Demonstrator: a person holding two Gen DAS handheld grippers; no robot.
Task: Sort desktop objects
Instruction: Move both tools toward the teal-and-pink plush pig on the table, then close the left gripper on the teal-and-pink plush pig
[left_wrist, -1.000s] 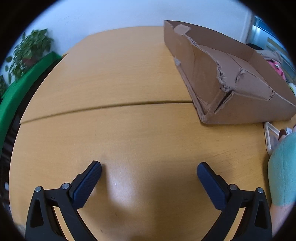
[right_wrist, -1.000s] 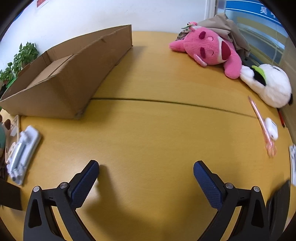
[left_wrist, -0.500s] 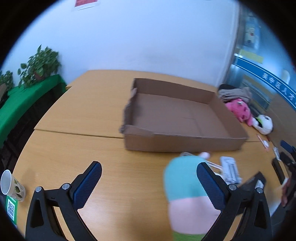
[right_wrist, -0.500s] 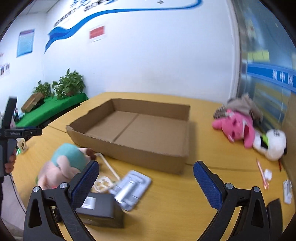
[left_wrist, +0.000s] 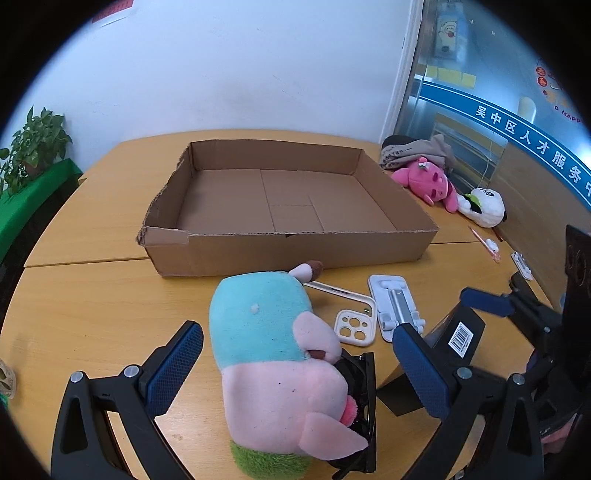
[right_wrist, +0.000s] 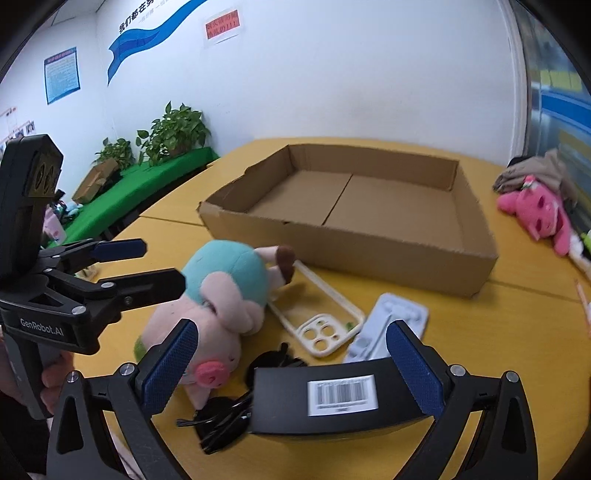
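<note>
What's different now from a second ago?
Both cameras swung up and back from the bare tabletop, so the plush pig now lies between the left gripper's fingers, and the black box sits between the right gripper's. Nothing was grabbed or dropped. Both grippers stayed open, and the cardboard box is empty.

Both grippers black w/ triangular cut-outs; left gripper (left_wrist: 297, 363) and right gripper (right_wrist: 291, 363) have blue textured pads, silver screws; white "GenRobot.AI" lettering on left one's side.
</note>
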